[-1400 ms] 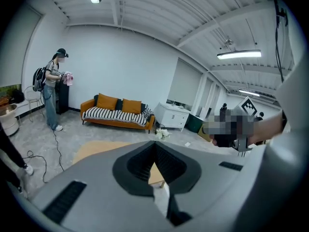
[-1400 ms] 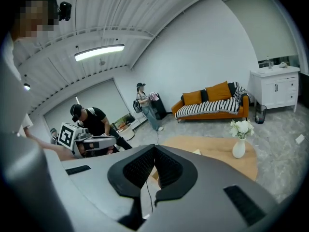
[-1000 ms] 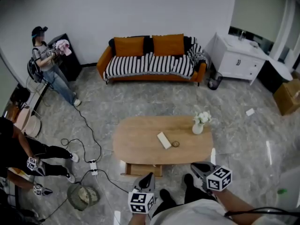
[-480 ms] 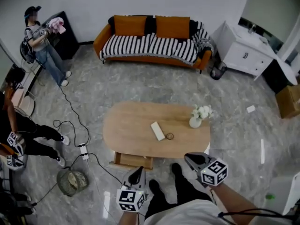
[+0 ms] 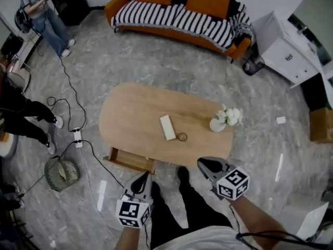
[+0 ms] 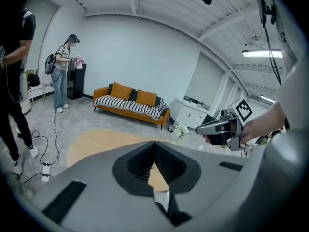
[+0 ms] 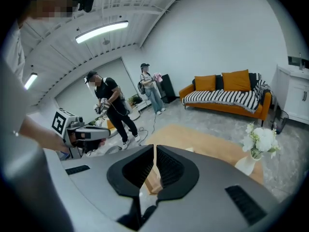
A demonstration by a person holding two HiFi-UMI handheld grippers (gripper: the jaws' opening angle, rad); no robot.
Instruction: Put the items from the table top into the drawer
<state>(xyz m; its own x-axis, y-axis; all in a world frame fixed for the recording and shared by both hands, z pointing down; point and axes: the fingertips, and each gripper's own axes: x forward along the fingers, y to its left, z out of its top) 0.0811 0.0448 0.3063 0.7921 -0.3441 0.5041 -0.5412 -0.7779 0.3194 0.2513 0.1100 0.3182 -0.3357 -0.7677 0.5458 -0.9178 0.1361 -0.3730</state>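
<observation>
Your left gripper and right gripper both hover off the near side of the table, jaws pressed together, nothing in either. The white flat block and the small ring lie mid-table, just beside each other. Flower vase stands right of them. Drawer sticks out under the table's near-left edge.

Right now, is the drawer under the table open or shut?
Open. In the head view the drawer sticks out from under the wooden table's near edge, on its left side.
</observation>
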